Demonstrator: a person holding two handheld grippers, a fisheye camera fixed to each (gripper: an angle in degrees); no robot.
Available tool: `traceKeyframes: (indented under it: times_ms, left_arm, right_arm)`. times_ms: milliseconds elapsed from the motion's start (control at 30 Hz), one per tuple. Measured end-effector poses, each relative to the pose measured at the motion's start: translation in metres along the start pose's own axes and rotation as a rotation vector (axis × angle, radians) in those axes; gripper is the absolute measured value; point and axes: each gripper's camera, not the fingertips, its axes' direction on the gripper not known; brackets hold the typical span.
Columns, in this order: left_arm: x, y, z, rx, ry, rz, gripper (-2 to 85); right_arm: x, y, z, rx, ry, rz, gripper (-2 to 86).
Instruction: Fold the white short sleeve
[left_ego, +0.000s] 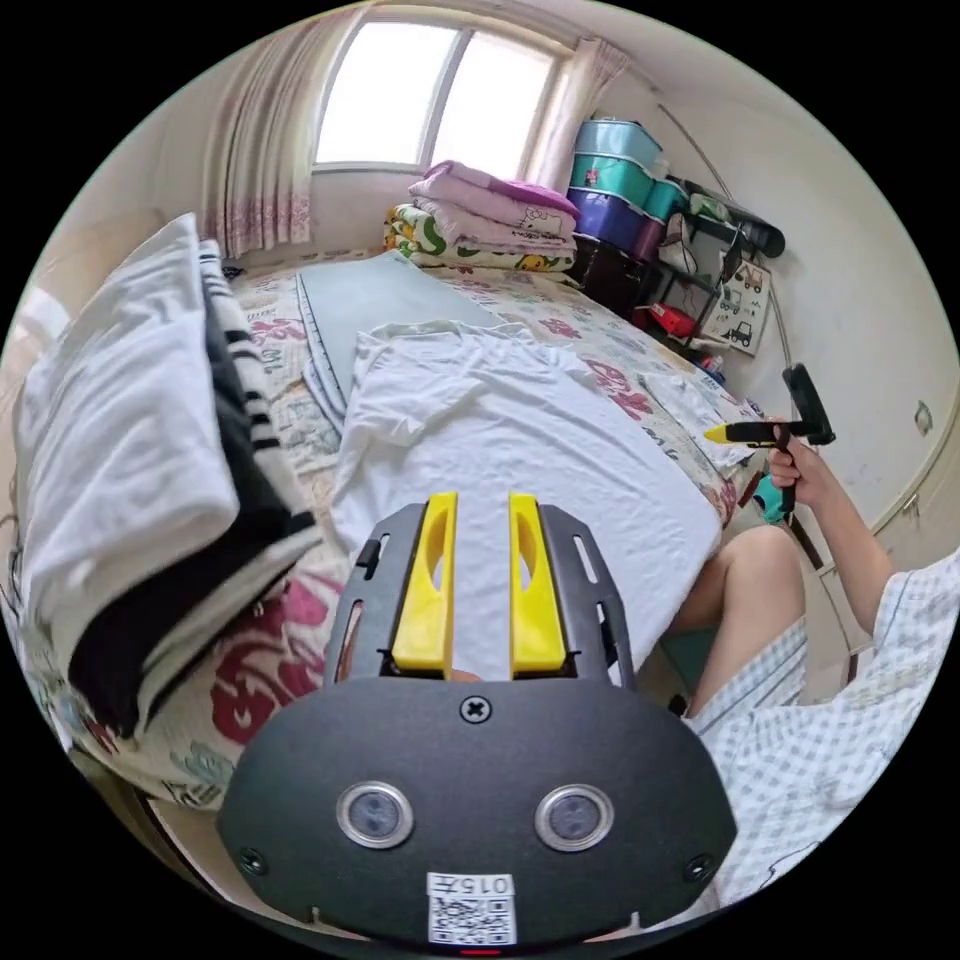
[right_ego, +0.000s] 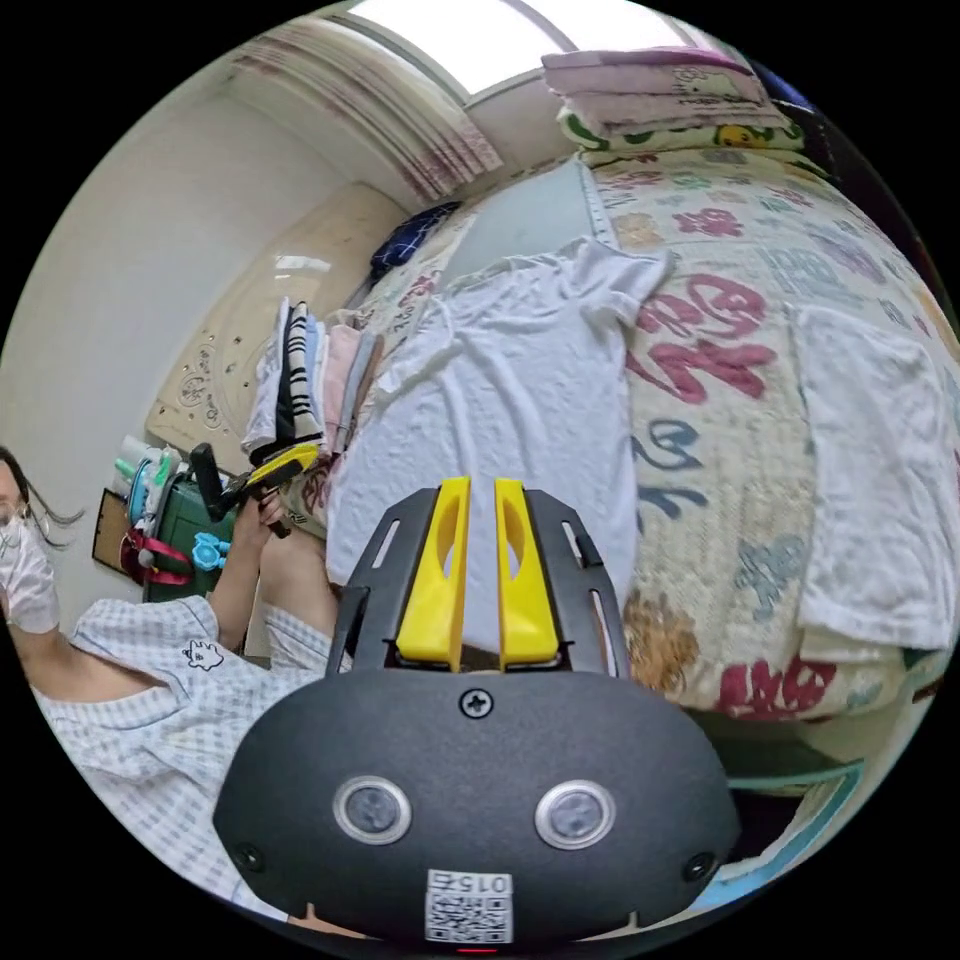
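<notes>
The white short sleeve shirt lies spread flat on the flowered bed cover, collar toward the window, hem at the near bed edge. In the right gripper view the same shirt is flat with both sleeves out. My left gripper hovers over the hem, its yellow jaws drawn nearly together with nothing between them. My right gripper hangs off the bed's side near the hem, jaws a slit apart and empty. A hand holds the right gripper up beside the bed; the left gripper is raised near the clothes stack.
A stack of folded clothes sits on the bed beside the shirt. Another white cloth lies flat across the bed. Folded blankets are under the window and storage boxes by the wall. The person's knee is at the bed edge.
</notes>
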Motion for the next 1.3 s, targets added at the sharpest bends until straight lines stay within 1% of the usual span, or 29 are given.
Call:
traceKeyframes:
  times_ms: [100, 167, 200, 267, 400, 433, 500, 567, 600, 667, 800, 900, 933, 1000, 1067, 1100, 1167, 1300]
  left_arm:
    - [0.005, -0.047, 0.046, -0.04, -0.037, 0.079, 9.2]
    - [0.007, -0.07, 0.067, -0.045, -0.123, 0.151, 9.8]
    - [0.007, -0.075, 0.071, -0.05, -0.139, 0.166, 10.0]
    - [0.0, -0.089, 0.084, -0.063, -0.178, 0.192, 10.8]
    - [-0.02, -0.088, 0.1, -0.029, -0.211, 0.136, 11.0]
    - [-0.028, -0.087, 0.105, -0.024, -0.225, 0.093, 10.7]
    - [-0.036, -0.093, 0.114, -0.048, -0.214, 0.064, 9.5]
    - [-0.045, -0.098, 0.133, -0.125, -0.223, 0.056, 6.1]
    - [-0.048, -0.098, 0.135, -0.134, -0.213, 0.054, 5.2]
    - [-0.061, -0.094, 0.122, -0.065, -0.186, 0.005, 2.2]
    - [-0.085, -0.088, 0.102, 0.039, -0.178, -0.084, 0.6]
    - [-0.106, -0.078, 0.087, 0.142, -0.195, -0.192, 0.3]
    - [-0.117, -0.073, 0.081, 0.186, -0.159, -0.245, 0.2]
    - [-0.128, -0.067, 0.073, 0.254, -0.189, -0.3, 0.2]
    - [-0.146, -0.061, 0.069, 0.312, -0.206, -0.371, 0.5]
    - [-0.15, -0.06, 0.069, 0.321, -0.21, -0.382, 0.7]
    - [-0.161, -0.061, 0.07, 0.349, -0.236, -0.397, 2.0]
    - [-0.178, -0.067, 0.078, 0.35, -0.192, -0.392, 6.0]
  right_arm:
    - [-0.023, -0.067, 0.06, -0.005, -0.029, -0.055, 6.2]
    - [-0.03, -0.119, 0.115, -0.035, -0.064, -0.031, 6.7]
    - [-0.03, -0.13, 0.128, -0.044, -0.081, -0.025, 6.9]
    - [-0.03, -0.172, 0.183, -0.09, -0.12, 0.017, 8.7]
    - [-0.029, -0.216, 0.251, -0.143, -0.107, 0.07, 10.8]
    - [-0.029, -0.227, 0.27, -0.163, -0.092, 0.072, 10.8]
    - [-0.031, -0.241, 0.297, -0.2, -0.07, 0.058, 10.2]
    - [-0.031, -0.257, 0.332, -0.252, -0.038, 0.063, 7.0]
    - [-0.032, -0.261, 0.339, -0.261, -0.028, 0.07, 5.8]
    - [-0.042, -0.278, 0.359, -0.243, 0.007, 0.04, 2.1]
    - [-0.07, -0.318, 0.386, -0.171, 0.007, -0.027, 0.6]
    - [-0.107, -0.367, 0.425, -0.117, -0.037, -0.091, 0.2]
    - [-0.128, -0.388, 0.447, -0.109, -0.042, -0.131, 0.1]
    - [-0.161, -0.418, 0.488, -0.115, -0.02, -0.196, 0.1]
    - [-0.205, -0.451, 0.553, -0.141, 0.009, -0.259, 0.1]
    - [-0.215, -0.458, 0.57, -0.143, 0.02, -0.266, 0.1]
    - [-0.247, -0.483, 0.636, -0.16, 0.056, -0.291, 0.2]
    - [-0.27, -0.516, 0.73, -0.204, 0.067, -0.282, 0.6]
